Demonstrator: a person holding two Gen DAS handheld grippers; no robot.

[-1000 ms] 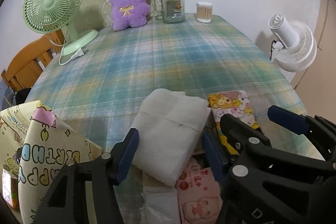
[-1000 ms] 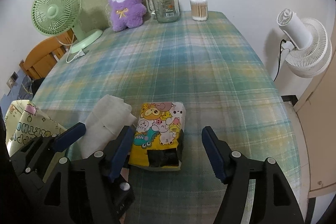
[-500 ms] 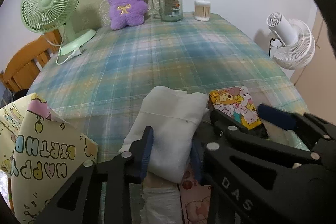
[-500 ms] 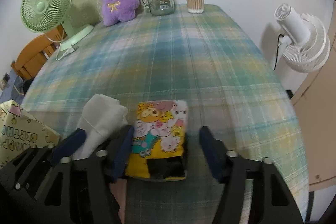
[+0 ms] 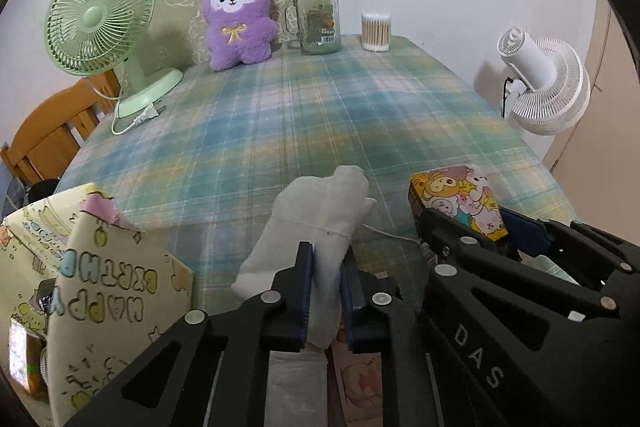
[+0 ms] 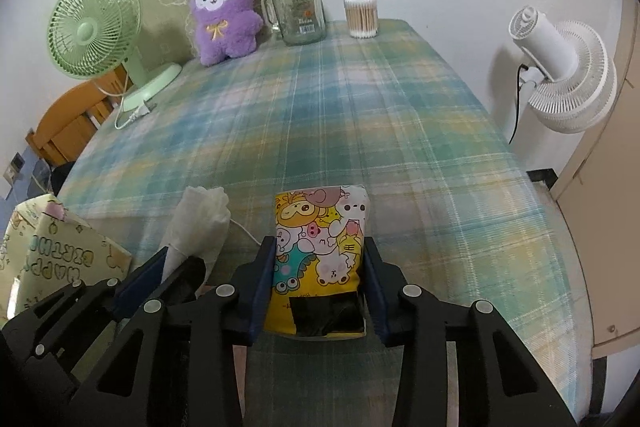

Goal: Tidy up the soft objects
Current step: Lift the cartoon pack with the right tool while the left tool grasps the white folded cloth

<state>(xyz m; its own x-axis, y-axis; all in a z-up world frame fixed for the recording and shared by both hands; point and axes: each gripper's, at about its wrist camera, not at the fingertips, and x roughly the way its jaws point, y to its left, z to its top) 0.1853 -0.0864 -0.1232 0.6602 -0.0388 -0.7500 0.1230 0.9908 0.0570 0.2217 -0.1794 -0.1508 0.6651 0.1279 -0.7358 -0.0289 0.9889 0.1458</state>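
My left gripper (image 5: 325,259) is shut on a folded white cloth (image 5: 316,215), squeezing its near end above the front edge of the plaid table (image 5: 320,115). The cloth also shows in the right wrist view (image 6: 200,223). My right gripper (image 6: 320,255) is shut on a yellow cartoon-print tissue pack (image 6: 320,243), its blue pads pressed on both sides; the pack shows in the left wrist view (image 5: 460,199). A purple plush toy (image 5: 238,17) sits at the far edge, also in the right wrist view (image 6: 224,11).
A "Happy Birthday" gift bag (image 5: 92,275) stands open at the near left. A green fan (image 5: 100,23), a glass jar (image 5: 318,17) and a cotton-swab box (image 5: 376,31) line the far side. A white fan (image 5: 544,83) stands off the table's right. More soft packs (image 5: 360,379) lie below the grippers.
Both grippers closed: the left one pinched the white cloth, which bunched narrower, and the right one clamped the tissue pack. Both items lifted slightly.
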